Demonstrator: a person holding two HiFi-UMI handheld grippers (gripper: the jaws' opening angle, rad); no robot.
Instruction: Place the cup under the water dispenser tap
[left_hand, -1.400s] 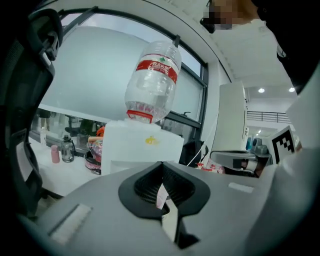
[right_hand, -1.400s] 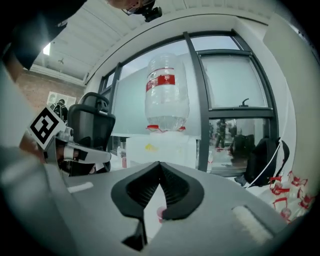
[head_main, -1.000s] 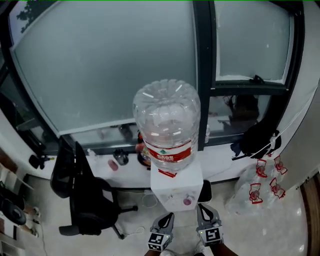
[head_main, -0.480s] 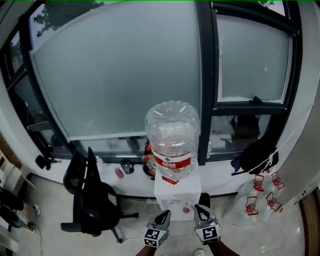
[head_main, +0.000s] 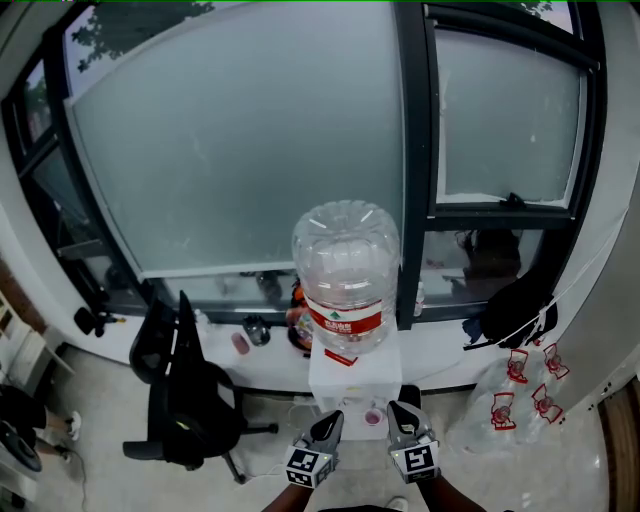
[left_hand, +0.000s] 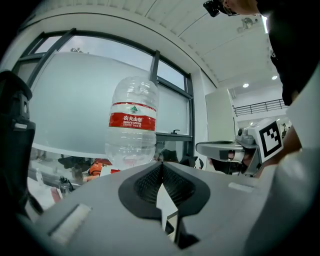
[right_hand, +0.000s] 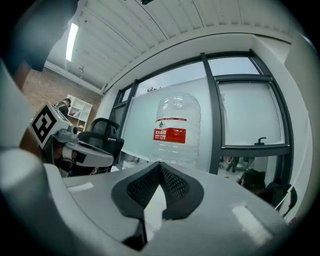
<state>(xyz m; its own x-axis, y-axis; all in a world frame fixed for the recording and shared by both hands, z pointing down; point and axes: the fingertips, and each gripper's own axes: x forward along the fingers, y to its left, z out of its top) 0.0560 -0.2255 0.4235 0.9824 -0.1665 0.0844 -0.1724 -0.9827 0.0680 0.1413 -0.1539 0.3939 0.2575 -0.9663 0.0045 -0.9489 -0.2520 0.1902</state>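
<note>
Left hand-held gripper (head_main: 331, 424): jaws pressed together along the full pad length, nothing between them; aimed level at the dispenser; marker cube near the bottom edge of the head view.
Right hand-held gripper (head_main: 400, 410): jaws likewise closed tip to tip, empty; aimed level, just beside the left unit, tips near the dispenser front.
Dispenser (head_main: 340, 380): white box body, set against the worktop below the window, directly ahead of both hand-held grippers.
Bottle (head_main: 345, 270): large, clear, inverted on top of the dispenser; red label band around the lower part; centred ahead in both gripper views.
Cup (head_main: 373, 417): small pink item at the dispenser front face, just ahead and left of the right hand-held gripper tips; held by neither unit; too small to confirm shape or position relative to a tap.
Second pink item (head_main: 240, 343): small, cup-like, on the worktop well left of the dispenser; detail not readable.
Worktop (head_main: 265, 368): white ledge along the window base, carrying small dark and red articles beside the bottle.
Chair (head_main: 190, 400): black, on the floor left of the dispenser, near the worktop.
Window (head_main: 240, 150): frosted panes in dark frames, behind the bottle.
Spare bottles (head_main: 520, 385): clear, red labels, grouped on the floor right of the dispenser.
Black item (head_main: 515, 295): above the spare bottles; kind not clear.
</note>
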